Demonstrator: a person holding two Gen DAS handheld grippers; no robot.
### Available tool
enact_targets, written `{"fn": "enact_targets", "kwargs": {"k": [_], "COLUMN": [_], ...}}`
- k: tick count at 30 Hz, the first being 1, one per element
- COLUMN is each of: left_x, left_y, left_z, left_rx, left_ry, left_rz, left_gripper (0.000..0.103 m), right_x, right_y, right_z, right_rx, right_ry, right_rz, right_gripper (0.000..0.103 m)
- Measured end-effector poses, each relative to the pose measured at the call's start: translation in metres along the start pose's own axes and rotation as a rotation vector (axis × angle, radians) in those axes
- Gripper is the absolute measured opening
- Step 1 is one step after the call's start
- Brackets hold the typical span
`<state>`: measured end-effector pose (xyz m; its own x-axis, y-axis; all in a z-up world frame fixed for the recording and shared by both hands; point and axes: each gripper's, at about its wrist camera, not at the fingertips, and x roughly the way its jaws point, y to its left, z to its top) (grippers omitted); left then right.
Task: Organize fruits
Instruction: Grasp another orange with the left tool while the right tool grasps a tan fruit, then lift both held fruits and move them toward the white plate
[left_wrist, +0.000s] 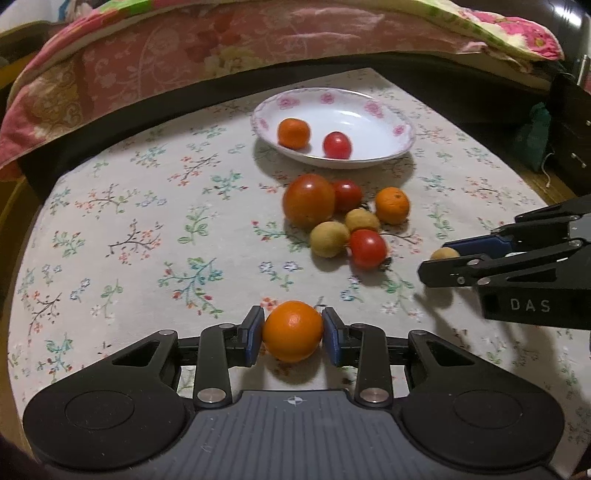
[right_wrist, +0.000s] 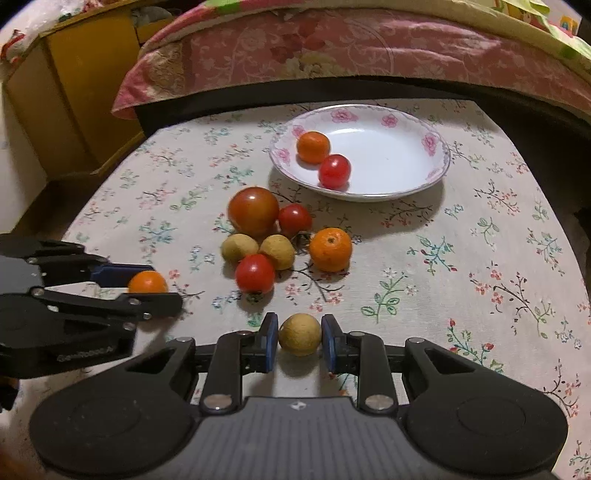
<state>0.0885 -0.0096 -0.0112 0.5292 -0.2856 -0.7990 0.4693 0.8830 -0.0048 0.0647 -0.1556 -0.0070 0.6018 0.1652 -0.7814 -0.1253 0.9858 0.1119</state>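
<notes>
My left gripper (left_wrist: 293, 334) is shut on a small orange (left_wrist: 293, 331), held just above the cloth; it also shows in the right wrist view (right_wrist: 147, 282). My right gripper (right_wrist: 299, 338) is shut on a tan longan (right_wrist: 299, 334), seen from the left wrist view too (left_wrist: 445, 254). A white floral plate (left_wrist: 376, 110) (right_wrist: 402, 147) at the back holds an orange (left_wrist: 293, 133) and a cherry tomato (left_wrist: 337, 145). In front of it lies a cluster: a big tomato (left_wrist: 309, 200), two cherry tomatoes, two longans and an orange (left_wrist: 392, 205).
The table wears a floral cloth (left_wrist: 147, 221). A pink quilted bed (left_wrist: 184, 48) runs along the far edge. A yellow cabinet (right_wrist: 74, 85) stands at the left, dark furniture (left_wrist: 569, 122) at the right.
</notes>
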Motion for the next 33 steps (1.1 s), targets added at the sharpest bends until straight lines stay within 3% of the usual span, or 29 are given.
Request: {"fn": "enact_targets", "kwargs": {"k": [11, 15, 20, 33], "left_x": [0.004, 0.003, 0.003, 0.005], "left_y": [-0.013, -0.013, -0.015, -0.010], "left_z": [-0.005, -0.007, -0.008, -0.004], "left_rx": [0.060, 0.062, 0.073, 0.048], "left_ry": [0.006, 0.007, 0.009, 0.011], "left_rz": [-0.011, -0.011, -0.008, 0.000], "left_gripper": [0.046, 0.064, 0.065, 0.064], "right_x": [0.006, 0.005, 0.001, -0.004], "right_y": [0.002, 0.001, -0.002, -0.001], "right_z": [-0.005, -0.008, -0.011, -0.017], "right_rx": [-0.029, -0.038, -0.040, -0.046], "right_ry": [0.035, 0.037, 0.039, 0.048], "right_rz": [0.019, 0.026, 0.028, 0.016], "right_gripper": [0.026, 0.028, 0.034, 0.034]}}
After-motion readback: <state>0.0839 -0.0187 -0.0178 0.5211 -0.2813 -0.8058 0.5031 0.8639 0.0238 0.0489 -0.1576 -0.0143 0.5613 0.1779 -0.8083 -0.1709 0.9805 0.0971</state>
